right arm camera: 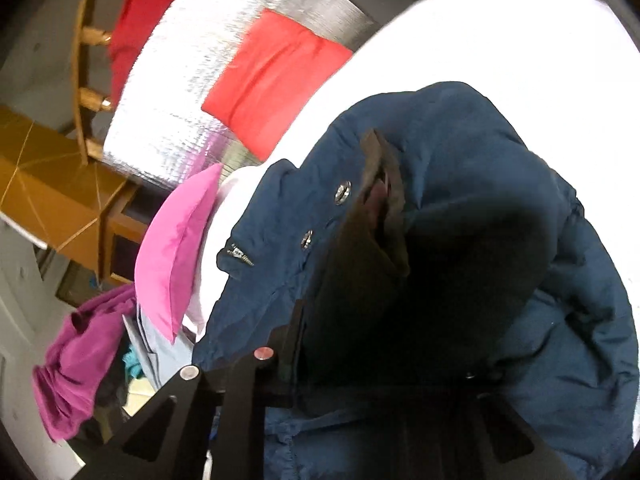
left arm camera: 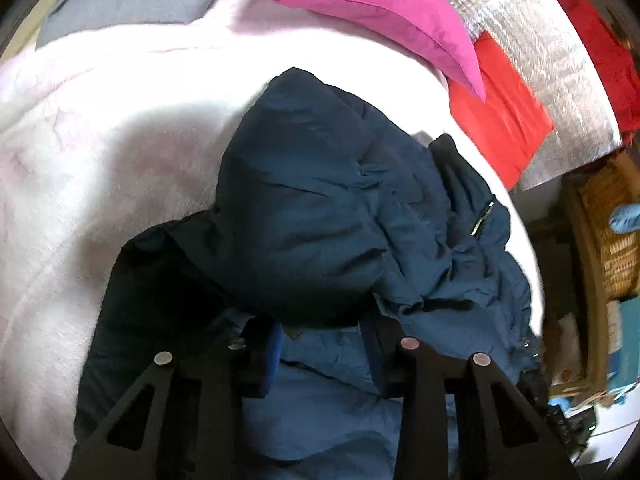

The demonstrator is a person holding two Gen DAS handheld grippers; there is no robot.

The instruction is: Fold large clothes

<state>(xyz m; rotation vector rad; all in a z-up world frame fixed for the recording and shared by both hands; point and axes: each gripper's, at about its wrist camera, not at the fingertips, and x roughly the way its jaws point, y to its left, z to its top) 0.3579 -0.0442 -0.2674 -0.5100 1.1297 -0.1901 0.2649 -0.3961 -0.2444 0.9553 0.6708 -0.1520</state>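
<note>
Two grippers, left gripper [left arm camera: 320,356] and right gripper [right arm camera: 380,364], clench the navy jacket [left arm camera: 320,208].

Both angled downward — left hand-held gripper [left arm camera: 320,344] and right hand-held gripper [right arm camera: 384,364] clamped on cloth.

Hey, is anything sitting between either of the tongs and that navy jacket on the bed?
Nothing visible. The navy jacket lies right at both tongs, its fabric bunched between the left tongs and over the right tongs.
</note>
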